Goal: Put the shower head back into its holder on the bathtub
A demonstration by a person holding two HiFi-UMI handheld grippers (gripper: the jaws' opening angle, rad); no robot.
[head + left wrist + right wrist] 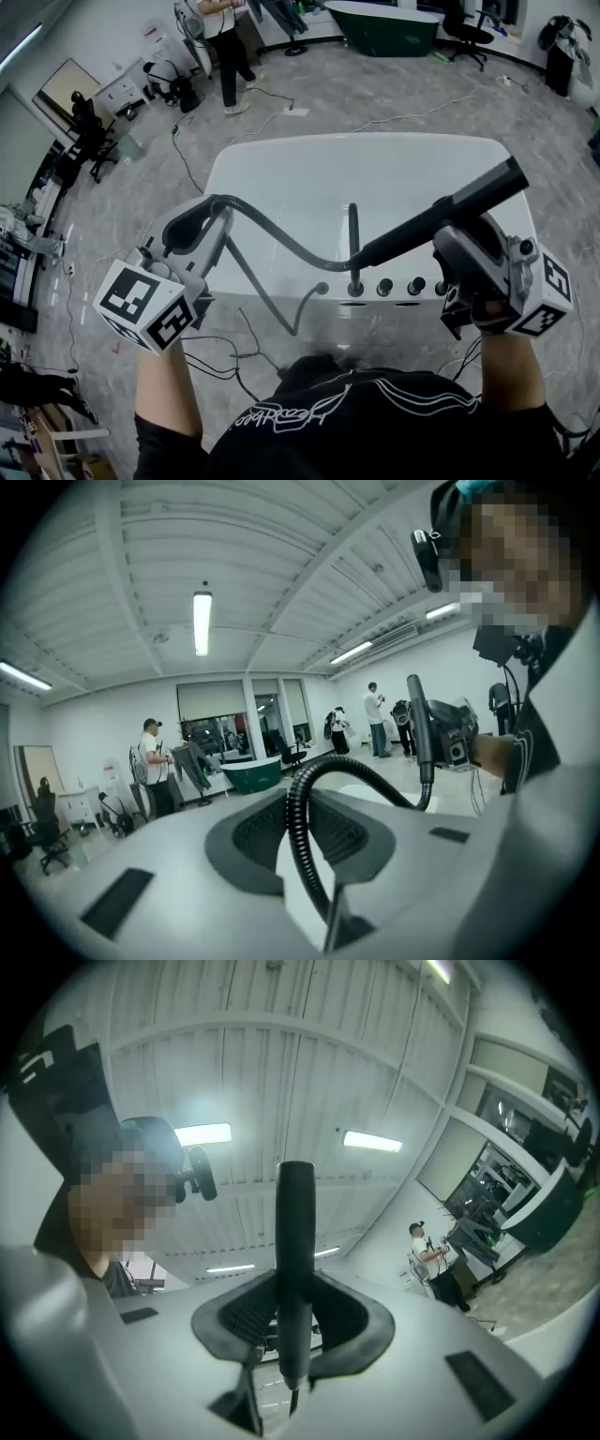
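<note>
Right tongs (452, 236) pinching shower head (480, 191), left tongs (195, 221) seemingly pinching its hose (291, 246), above bathtub (375, 159)

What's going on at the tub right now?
A person works with both hand-held grippers over the white bathtub. The right tongs clamp the black shower head, angled upward above the tub. The left tongs grip its ribbed hose, which loops down toward the fittings on the near rim. The head is not yet in its holder.
</note>
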